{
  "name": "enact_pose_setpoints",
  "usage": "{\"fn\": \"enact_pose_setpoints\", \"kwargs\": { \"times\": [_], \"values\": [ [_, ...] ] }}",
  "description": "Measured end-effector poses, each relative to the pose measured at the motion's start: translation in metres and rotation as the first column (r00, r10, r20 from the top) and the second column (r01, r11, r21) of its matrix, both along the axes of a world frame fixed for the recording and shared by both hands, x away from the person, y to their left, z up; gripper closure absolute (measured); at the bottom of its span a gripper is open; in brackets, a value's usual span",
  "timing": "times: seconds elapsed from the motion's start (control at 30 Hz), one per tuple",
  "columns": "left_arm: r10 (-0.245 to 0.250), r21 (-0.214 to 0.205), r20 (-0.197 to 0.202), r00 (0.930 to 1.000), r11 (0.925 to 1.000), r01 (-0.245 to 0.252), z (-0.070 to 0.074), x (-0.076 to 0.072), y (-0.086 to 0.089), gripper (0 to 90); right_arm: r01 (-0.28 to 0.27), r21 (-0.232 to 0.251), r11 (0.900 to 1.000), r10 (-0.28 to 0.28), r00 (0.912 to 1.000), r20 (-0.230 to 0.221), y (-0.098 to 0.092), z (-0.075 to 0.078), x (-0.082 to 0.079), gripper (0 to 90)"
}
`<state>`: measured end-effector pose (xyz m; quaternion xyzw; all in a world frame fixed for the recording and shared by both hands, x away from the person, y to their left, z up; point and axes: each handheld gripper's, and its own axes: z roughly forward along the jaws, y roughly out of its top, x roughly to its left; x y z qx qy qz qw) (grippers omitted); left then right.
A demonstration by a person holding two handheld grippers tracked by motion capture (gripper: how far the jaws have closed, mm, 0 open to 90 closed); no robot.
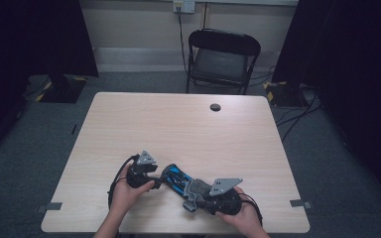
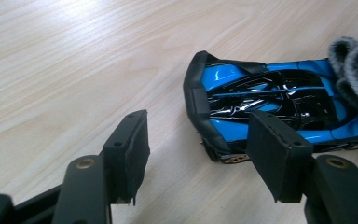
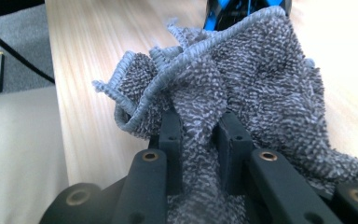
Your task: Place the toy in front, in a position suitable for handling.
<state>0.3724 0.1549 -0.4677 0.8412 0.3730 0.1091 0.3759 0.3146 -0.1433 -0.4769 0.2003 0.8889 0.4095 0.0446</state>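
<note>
Pale wood-grain bench [image 1: 188, 129], seen from above, with two hand-held grippers near its front edge. At left, the left gripper [image 1: 154, 179] is held in the person's left hand [image 1: 126, 191], its jaws partly open and gripping nothing; in the left gripper view the two black pads [image 2: 133, 147] stand apart just short of the tail end of the toy car, one pad overlapping its flank in the picture, though contact cannot be told. At centre, the glossy blue-and-black toy sports car [image 1: 176, 179] rests on the bench between the two grippers, lying on a slant. At right, the right gripper [image 1: 194, 198], held in the right hand [image 1: 243, 213], has its jaws drawn narrow and clamped on a fold of grey terry cloth [image 3: 242, 88]; the cloth bunches ahead of the jaws and lies against the near end of the car.
</note>
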Motion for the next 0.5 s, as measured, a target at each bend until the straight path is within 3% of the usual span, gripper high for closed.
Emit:
{"fn": "enact_pose_setpoints", "kwargs": {
  "times": [0.27,0.4,0.5],
  "values": [
    [0.008,0.003,0.002,1.0,1.0,-0.008,0.001,-0.001,-0.001,39.9,0.006,-0.035,0.9994,-0.006,1.0,-0.005,-0.011,-0.002,-0.005,75.0],
    [-0.023,0.003,0.002,0.9997,0.9997,0.023,0.002,-0.002,-0.005,38.2,0.031,-0.028,0.9991,-0.031,0.9995,0.004,-0.017,-0.001,-0.004,75.0],
    [-0.021,-0.023,0.008,0.9997,0.9995,0.021,0.003,-0.002,-0.008,37.3,0.041,-0.004,0.9991,-0.041,0.9991,0.006,-0.022,0.005,-0.002,74.9]
  ]
}}
